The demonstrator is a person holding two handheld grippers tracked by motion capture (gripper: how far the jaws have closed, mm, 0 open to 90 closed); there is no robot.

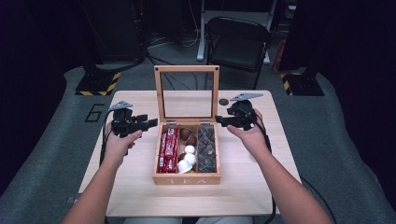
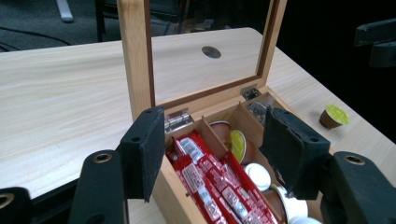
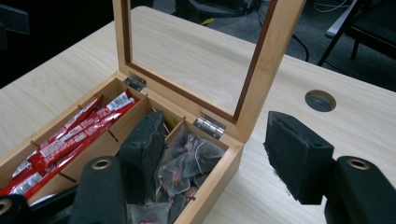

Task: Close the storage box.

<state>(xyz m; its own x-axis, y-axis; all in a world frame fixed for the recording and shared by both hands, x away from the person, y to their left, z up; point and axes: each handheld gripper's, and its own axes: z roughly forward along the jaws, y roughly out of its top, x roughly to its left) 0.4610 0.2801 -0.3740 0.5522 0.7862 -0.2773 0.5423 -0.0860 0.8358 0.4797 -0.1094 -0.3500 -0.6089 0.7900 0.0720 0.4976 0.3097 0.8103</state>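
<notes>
a light wooden table [image 1: 140, 186] with a round hole [image 1: 223, 101] is seen; an open tea box [image 1: 187, 179] and a capsule [image 2: 334, 116] are carried on it.

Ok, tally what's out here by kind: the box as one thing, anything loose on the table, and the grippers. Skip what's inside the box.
Wooden tea box: 1
Green-lidded capsule loose on the table: 1
Grippers: 2, the left gripper and the right gripper
Total: 4
</notes>
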